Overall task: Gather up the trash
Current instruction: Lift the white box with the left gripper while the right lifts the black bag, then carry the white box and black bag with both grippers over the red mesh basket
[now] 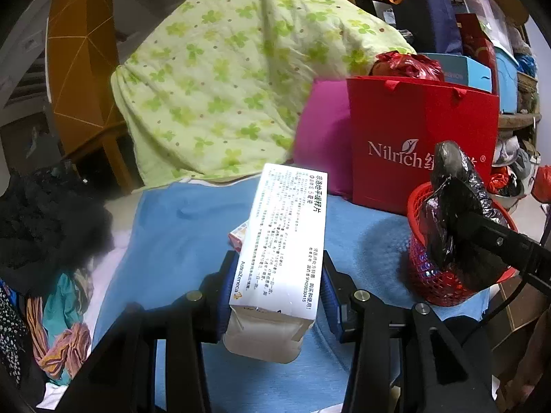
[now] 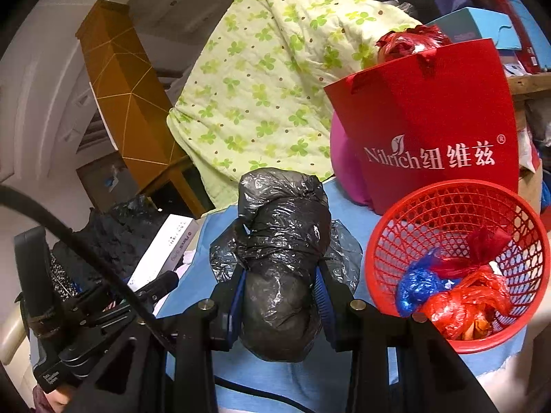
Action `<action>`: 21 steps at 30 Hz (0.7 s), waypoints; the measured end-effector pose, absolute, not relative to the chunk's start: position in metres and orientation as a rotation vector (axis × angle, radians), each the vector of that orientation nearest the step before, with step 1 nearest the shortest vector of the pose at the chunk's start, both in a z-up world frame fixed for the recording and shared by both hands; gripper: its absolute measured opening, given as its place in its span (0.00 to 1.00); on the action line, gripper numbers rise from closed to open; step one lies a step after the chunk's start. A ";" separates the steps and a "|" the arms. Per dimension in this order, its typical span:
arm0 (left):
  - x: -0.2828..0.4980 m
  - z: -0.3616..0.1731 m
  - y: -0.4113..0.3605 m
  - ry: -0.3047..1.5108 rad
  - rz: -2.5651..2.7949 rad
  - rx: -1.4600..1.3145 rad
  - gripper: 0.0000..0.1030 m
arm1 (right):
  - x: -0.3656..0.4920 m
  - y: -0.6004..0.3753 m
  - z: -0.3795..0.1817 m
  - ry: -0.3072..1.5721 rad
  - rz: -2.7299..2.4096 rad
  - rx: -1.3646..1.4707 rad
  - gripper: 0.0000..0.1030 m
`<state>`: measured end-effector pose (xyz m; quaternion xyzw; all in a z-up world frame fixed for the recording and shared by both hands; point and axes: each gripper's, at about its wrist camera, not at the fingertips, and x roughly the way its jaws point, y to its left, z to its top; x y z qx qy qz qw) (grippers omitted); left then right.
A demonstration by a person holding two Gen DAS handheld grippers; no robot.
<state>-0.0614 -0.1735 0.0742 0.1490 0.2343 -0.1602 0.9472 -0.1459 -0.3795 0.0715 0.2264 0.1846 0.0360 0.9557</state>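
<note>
Your left gripper (image 1: 277,285) is clenched on one white medicine box (image 1: 284,237), its blue pads pressed against the box's two long sides, the box pointing forward over the blue sheet (image 1: 179,227). Just under the box's far left side a small pink-and-white packet (image 1: 238,235) lies on the sheet.

Your right gripper (image 2: 280,287) grasps one crumpled black plastic bag (image 2: 282,258), which bulges up and forward out of the jaws. To its right stands one red mesh basket (image 2: 458,206) on the same sheet; seen from the left wrist, the black bag hangs at the basket's near rim.

Inside the basket you have three bunched plastic bags: one blue (image 2: 415,284), one dark red (image 2: 482,241) and one lighter red (image 2: 465,301).

Behind the basket stands one red paper gift bag (image 2: 430,113), with one magenta cushion (image 2: 346,168) beside it and one green clover-print quilt (image 2: 261,79) heaped further back.
</note>
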 end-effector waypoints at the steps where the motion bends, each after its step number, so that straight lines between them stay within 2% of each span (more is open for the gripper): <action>1: -0.062 0.074 -0.175 0.477 -0.329 0.306 0.45 | -0.147 -0.382 0.071 0.374 0.072 0.464 0.39; 21: -0.069 0.074 -0.204 0.479 -0.375 0.352 0.45 | -0.161 -0.409 0.071 0.353 0.037 0.500 0.39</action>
